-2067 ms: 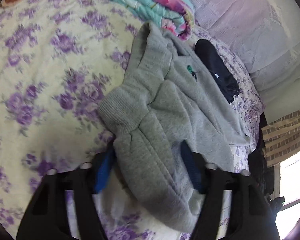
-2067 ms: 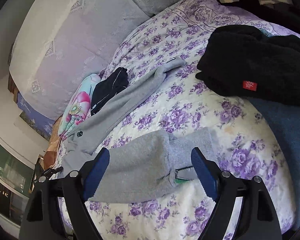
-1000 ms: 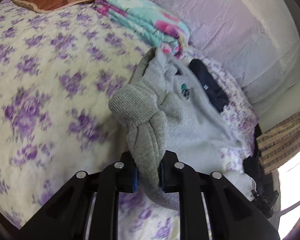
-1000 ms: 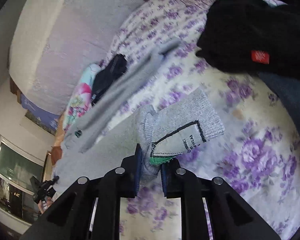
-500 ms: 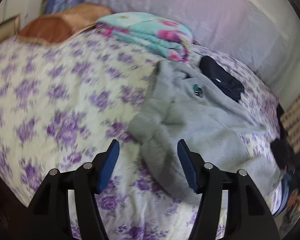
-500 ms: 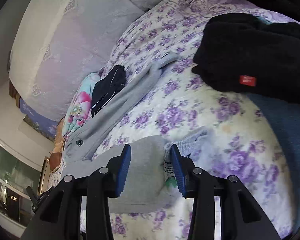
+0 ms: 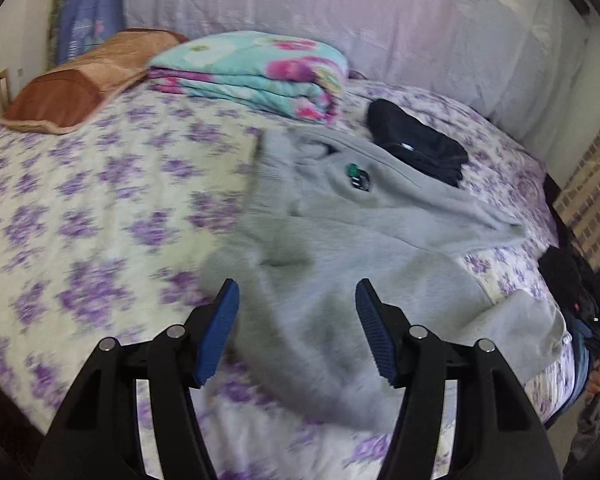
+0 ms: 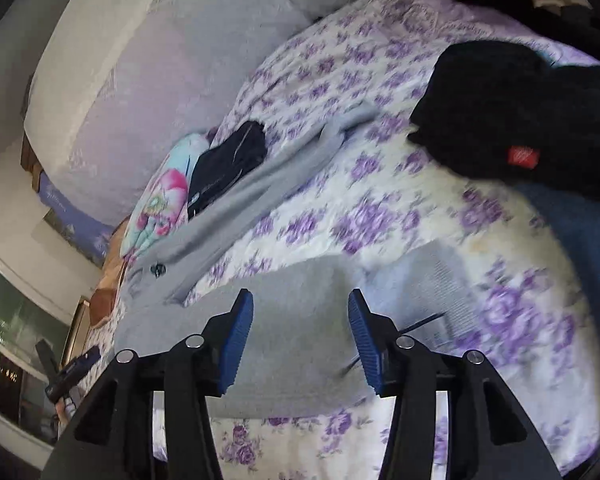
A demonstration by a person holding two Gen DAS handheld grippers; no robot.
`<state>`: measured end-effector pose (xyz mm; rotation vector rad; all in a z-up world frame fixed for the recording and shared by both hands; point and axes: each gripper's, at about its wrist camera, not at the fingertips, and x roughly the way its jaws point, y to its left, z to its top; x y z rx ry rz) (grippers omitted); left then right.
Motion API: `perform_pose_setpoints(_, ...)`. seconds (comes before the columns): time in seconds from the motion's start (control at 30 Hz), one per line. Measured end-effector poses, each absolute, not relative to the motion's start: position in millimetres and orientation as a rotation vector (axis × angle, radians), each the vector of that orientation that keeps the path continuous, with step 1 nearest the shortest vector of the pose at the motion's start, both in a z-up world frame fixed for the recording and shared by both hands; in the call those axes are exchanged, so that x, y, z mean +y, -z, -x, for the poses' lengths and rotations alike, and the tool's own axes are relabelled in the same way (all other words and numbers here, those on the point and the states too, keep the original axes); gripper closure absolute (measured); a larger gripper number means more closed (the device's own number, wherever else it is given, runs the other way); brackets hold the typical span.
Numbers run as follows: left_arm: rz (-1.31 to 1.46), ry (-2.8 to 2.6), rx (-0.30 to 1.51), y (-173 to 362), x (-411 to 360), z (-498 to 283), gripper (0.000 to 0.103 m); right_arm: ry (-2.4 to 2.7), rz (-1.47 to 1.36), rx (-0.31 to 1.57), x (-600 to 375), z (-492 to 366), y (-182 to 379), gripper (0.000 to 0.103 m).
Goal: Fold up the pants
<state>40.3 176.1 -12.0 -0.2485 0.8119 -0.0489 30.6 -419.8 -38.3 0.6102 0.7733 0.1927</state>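
Observation:
Grey sweatpants (image 7: 364, 248) lie spread on the purple-flowered bed sheet (image 7: 100, 208), waistband toward the far side with a small green logo (image 7: 356, 178). One leg runs toward the near edge, the other toward the far right. My left gripper (image 7: 296, 328) is open and empty just above the near leg. In the right wrist view the pants (image 8: 296, 328) lie across the bed, a ribbed cuff (image 8: 440, 280) at the right. My right gripper (image 8: 300, 332) is open and empty over the near leg.
A folded turquoise floral blanket (image 7: 256, 72) and a brown pillow (image 7: 84, 80) lie at the head of the bed. A dark folded garment (image 7: 416, 144) lies beside the waistband. A black garment with a red tag (image 8: 516, 116) and a blue cloth (image 8: 580, 232) lie at the right.
Both grippers were shut on the pants a second ago, then let go. They have since opened wider and pulled back. The pants now lie flatter on the bed.

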Motion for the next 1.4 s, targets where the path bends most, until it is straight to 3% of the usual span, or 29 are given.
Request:
perform_pose_setpoints(0.07, 0.196, 0.005, 0.847, 28, 171, -58, 0.044, -0.156, -0.569, 0.851, -414, -43, 61, 0.053)
perform_pose_setpoints(0.1, 0.185, -0.046, 0.876, 38, 175, -66, 0.044, -0.131, -0.558, 0.871, -419, -46, 69, 0.060)
perform_pose_setpoints(0.13, 0.189, -0.104, 0.918, 52, 185, -73, 0.040, -0.123, -0.569, 0.897, -428, -49, 77, 0.077)
perform_pose_setpoints(0.2, 0.297, -0.121, 0.982, 79, 214, -79, 0.026, -0.106, -0.624, 0.930, -446, -46, 80, 0.102)
perform_pose_setpoints(0.23, 0.375, -0.089, 0.981, 83, 225, -77, 0.026, -0.109, -0.637, 0.935, -450, -44, 77, 0.103)
perform_pose_setpoints(0.27, 0.399, -0.079, 0.976, 83, 230, -76, 0.026, -0.085, -0.621, 0.928, -452, -42, 70, 0.100)
perform_pose_setpoints(0.3, 0.385, -0.090, 0.964, 76, 230, -74, 0.026, -0.017, -0.569, 0.906, -453, -40, 59, 0.089)
perform_pose_setpoints(0.37, 0.352, -0.105, 0.914, 60, 226, -72, 0.026, -0.011, -0.527, 0.817, -456, -40, 30, 0.079)
perform_pose_setpoints(0.4, 0.335, -0.109, 0.872, 47, 224, -72, 0.028, -0.025, -0.535, 0.765, -457, -43, 15, 0.056)
perform_pose_setpoints(0.43, 0.319, -0.113, 0.844, 36, 223, -73, 0.028, -0.019, -0.524, 0.729, -456, -50, 3, 0.039)
perform_pose_setpoints(0.47, 0.302, -0.115, 0.818, 24, 222, -80, 0.028, -0.016, -0.494, 0.704, -453, -62, -7, 0.036)
perform_pose_setpoints(0.63, 0.259, -0.114, 0.784, -8, 218, -134, 0.021, -0.102, -0.470, 0.741, -443, -151, -19, 0.036)
perform_pose_setpoints(0.87, 0.432, 0.079, 0.850, -6, 195, -218, 0.025, -0.279, -0.695, 0.796, -427, -258, -8, 0.036)
perform_pose_setpoints(1.07, 0.207, -0.082, 1.007, 53, 160, -280, 0.026, -0.218, -0.652, 0.975, -411, -321, 47, 0.037)
perform_pose_setpoints(1.1, 0.214, -0.126, 1.026, 61, 171, -287, 0.028, -0.135, -0.612, 0.987, -423, -324, 54, 0.042)
perform_pose_setpoints(1.13, 0.237, -0.188, 1.039, 65, 185, -290, 0.027, -0.098, -0.630, 0.997, -443, -324, 62, 0.067)
perform_pose_setpoints(1.2, 0.412, -0.167, 1.066, 75, 224, -291, 0.021, -0.091, -0.737, 1.033, -475, -318, 77, 0.103)
perform_pose_setpoints(1.3, 0.466, -0.099, 1.083, 74, 239, -288, 0.021, -0.058, -0.630, 1.044, -481, -301, 65, 0.102)
perform_pose_setpoints(1.33, 0.385, -0.121, 1.069, 66, 231, -286, 0.021, -0.004, -0.546, 1.029, -477, -297, 52, 0.088)
perform_pose_setpoints(1.37, 0.332, -0.127, 1.056, 59, 224, -283, 0.021, 0.022, -0.503, 0.998, -477, -294, 40, 0.081)
perform_pose_setpoints(1.4, 0.276, -0.116, 1.039, 49, 214, -280, 0.022, 0.029, -0.482, 0.951, -479, -292, 27, 0.061)
